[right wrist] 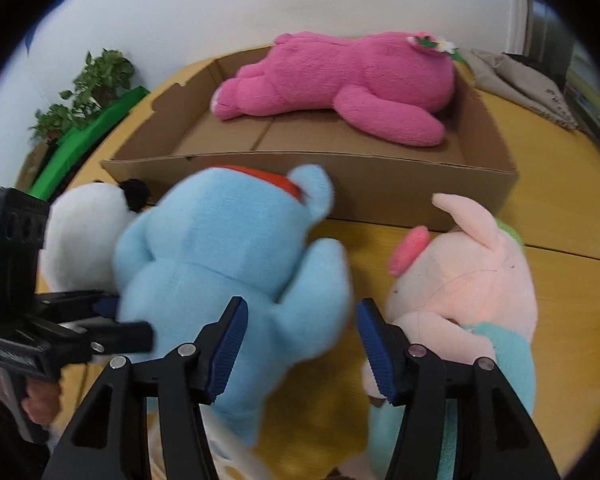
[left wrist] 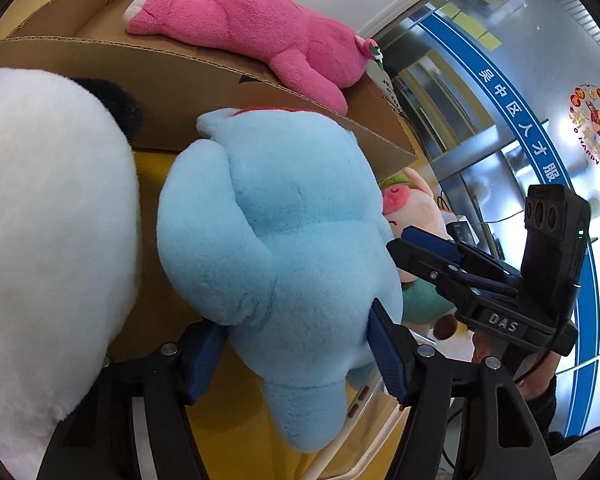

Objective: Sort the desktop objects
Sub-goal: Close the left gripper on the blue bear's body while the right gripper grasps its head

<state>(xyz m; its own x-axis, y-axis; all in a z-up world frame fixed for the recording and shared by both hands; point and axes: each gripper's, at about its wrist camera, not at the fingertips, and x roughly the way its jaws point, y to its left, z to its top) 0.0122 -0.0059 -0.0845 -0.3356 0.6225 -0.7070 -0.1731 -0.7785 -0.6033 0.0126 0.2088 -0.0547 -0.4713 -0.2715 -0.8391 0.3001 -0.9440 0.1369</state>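
Both left tool (left wrist: 296,344) pads pinch blue plush (left wrist: 276,240).

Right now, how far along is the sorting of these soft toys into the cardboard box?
Done: the bright pink plush bear already lies inside the open cardboard box. In hand: the left gripper is clamped on the light blue plush toy, which is still outside the box. Left: the white plush with a black ear and the pale pink pig plush on the table; the right gripper is open and empty.
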